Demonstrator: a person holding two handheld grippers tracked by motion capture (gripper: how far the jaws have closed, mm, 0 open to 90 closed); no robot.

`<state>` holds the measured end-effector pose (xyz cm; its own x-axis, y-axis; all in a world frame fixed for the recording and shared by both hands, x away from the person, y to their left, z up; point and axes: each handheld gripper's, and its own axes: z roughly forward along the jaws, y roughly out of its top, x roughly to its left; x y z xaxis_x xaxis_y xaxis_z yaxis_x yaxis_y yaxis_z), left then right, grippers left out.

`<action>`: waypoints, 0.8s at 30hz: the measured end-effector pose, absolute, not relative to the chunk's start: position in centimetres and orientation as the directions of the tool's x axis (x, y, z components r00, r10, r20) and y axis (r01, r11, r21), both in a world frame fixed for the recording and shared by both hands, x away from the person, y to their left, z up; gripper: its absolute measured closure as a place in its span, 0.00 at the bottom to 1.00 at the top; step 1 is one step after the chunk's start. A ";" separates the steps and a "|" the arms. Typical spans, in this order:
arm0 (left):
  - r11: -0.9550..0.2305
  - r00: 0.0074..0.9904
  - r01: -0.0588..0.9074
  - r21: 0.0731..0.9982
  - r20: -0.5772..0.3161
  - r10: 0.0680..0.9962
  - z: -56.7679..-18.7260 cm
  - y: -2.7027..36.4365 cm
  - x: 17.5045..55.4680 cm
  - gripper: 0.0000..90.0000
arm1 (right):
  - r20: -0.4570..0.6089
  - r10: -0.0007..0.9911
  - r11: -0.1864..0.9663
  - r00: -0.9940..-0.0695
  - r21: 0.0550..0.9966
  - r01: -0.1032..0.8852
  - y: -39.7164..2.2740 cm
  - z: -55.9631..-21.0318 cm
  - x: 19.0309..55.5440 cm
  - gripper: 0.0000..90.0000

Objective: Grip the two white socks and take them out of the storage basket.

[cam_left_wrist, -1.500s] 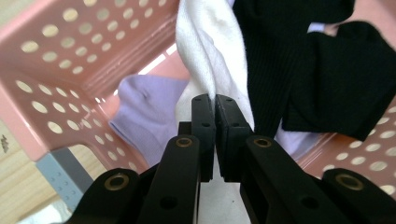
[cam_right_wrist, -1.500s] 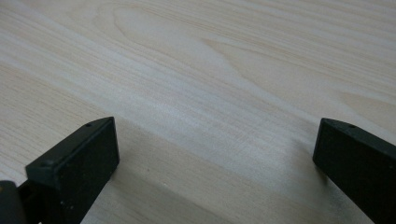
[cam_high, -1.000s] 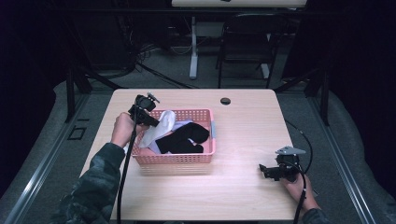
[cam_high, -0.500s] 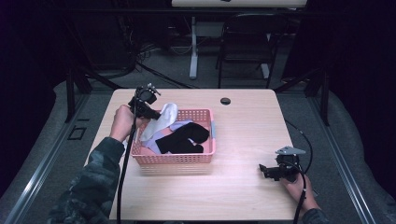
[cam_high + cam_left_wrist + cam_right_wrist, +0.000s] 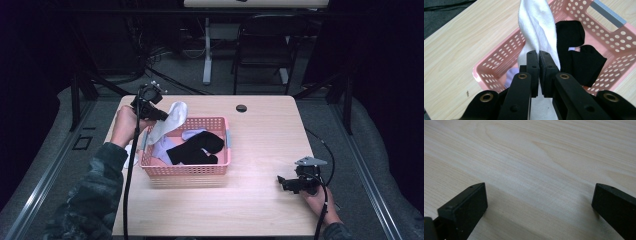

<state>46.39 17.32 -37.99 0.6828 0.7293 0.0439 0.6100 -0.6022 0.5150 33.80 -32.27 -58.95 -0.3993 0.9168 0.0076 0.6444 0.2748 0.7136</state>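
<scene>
A pink perforated basket (image 5: pixel 187 170) stands on the wooden table, left of centre. My left gripper (image 5: pixel 159 114) is above its far left corner, shut on a white sock (image 5: pixel 167 120) that hangs down into the basket. In the left gripper view the jaws pinch the white sock (image 5: pixel 536 27) at my left gripper (image 5: pixel 539 56), over the basket (image 5: pixel 499 57). Black socks (image 5: pixel 197 148) lie inside the basket, and black socks (image 5: pixel 579 55) show beside the white one. My right gripper (image 5: pixel 281 182) rests low over the table at the right, open, with bare wood between its fingers (image 5: pixel 466 205).
A pale lilac cloth (image 5: pixel 162 150) lies in the basket under the white sock. A white piece (image 5: pixel 131 155) lies on the table left of the basket. A small dark round spot (image 5: pixel 241 108) sits near the far table edge. Chairs and stands are beyond the table.
My left gripper has risen with the white sock, drawing it higher out of the basket. The right gripper has stayed in place.
</scene>
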 end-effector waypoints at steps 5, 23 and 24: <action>-0.591 0.673 0.610 0.528 0.050 0.738 -37.3 18.5 45.9 0.97 | 0.008 0.917 0.274 -0.398 0.714 0.645 -32.3 -58.9 33.8 0.00; -0.493 0.578 0.652 0.576 0.044 0.815 -36.2 25.2 44.1 0.97 | 0.008 0.923 0.265 -0.385 0.713 0.650 -32.2 -58.9 33.6 0.00; -0.488 0.573 0.655 0.577 0.042 0.819 -36.3 25.6 44.0 0.97 | 0.009 0.923 0.264 -0.385 0.713 0.650 -32.2 -58.9 33.6 0.00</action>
<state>44.02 25.64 -36.30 0.5727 0.8187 0.0421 0.6552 -0.4879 0.5767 33.61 -32.23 -58.95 -0.3850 0.9229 0.0087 0.6496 0.2643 0.7129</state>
